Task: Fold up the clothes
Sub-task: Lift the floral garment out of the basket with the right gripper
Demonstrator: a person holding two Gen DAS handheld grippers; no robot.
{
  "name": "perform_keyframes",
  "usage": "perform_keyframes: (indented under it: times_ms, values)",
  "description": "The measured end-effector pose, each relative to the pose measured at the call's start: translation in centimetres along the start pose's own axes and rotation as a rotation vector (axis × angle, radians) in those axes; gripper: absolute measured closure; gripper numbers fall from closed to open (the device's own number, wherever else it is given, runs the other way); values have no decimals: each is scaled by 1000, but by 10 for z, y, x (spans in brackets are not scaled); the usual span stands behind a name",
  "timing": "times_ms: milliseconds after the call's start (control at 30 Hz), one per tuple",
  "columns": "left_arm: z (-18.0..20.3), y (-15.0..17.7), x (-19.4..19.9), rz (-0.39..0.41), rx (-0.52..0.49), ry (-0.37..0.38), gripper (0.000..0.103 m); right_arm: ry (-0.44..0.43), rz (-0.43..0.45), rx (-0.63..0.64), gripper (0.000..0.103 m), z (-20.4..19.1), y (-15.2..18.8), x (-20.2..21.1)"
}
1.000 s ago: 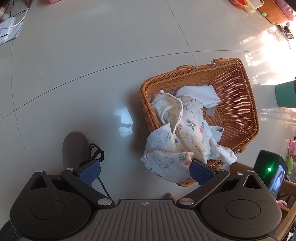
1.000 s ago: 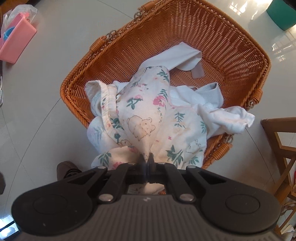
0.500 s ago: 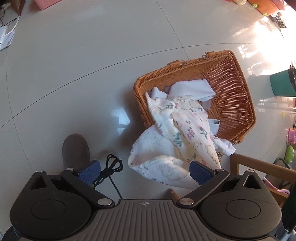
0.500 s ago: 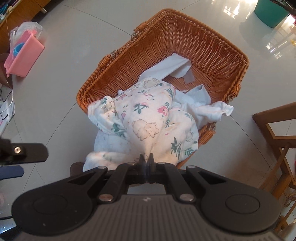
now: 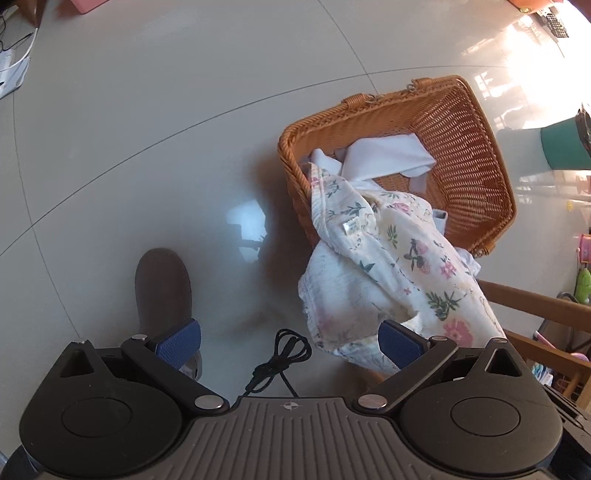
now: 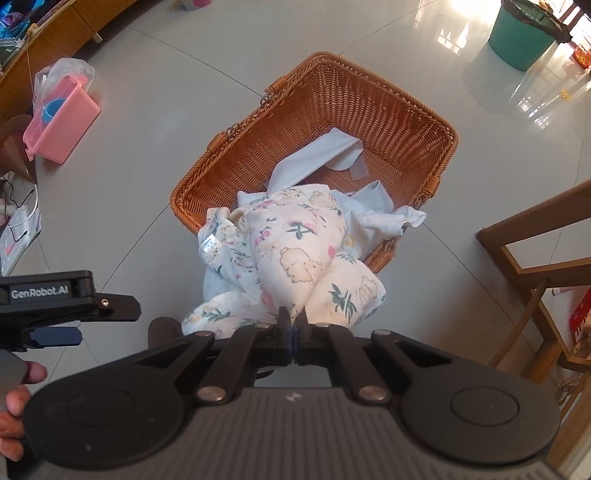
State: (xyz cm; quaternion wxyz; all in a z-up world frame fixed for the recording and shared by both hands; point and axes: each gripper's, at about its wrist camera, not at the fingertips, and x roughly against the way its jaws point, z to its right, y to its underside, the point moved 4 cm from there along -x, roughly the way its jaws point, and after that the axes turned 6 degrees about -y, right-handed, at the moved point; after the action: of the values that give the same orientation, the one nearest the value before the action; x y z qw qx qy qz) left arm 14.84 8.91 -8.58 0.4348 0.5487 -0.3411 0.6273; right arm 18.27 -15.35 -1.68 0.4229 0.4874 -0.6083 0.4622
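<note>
Pink box (image 6: pixel 61 127), green bin (image 6: pixel 521 37), perhaps a wooden chair (image 6: pixel 546 266).

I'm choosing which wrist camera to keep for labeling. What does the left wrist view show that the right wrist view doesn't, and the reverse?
Left wrist only: the black cable on the floor, and the left gripper open and empty. Right wrist only: the pink box, and the right gripper shut on the floral garment. Both: the wicker basket, that garment, white clothes, the teal bin.

The floral garment (image 6: pixel 295 254) hides the wicker basket's (image 6: pixel 369 99) near rim and the white clothes (image 6: pixel 317 155) beneath.
</note>
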Motion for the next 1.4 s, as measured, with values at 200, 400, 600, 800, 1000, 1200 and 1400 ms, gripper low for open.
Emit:
perform_keyframes:
  times_ms: [200,400,600,800,1000,1200,1400]
  values:
    - [13,24,4,11,-127,36,0,-17,16,14,101,-9,12,23]
    - [13,53,8,2,-146,93,0,2,8,73,101,-20,24,49]
    - [14,77,24,-29,-167,147,0,19,27,105,101,-26,32,82]
    - [20,95,52,-22,-226,133,0,20,47,132,102,-28,41,110]
    - [33,109,83,-8,-280,133,0,11,51,152,102,-26,54,133]
    - [47,131,113,8,-352,112,0,-2,71,148,102,-15,67,161]
    - [70,155,137,12,-427,118,0,8,91,130,102,0,78,191]
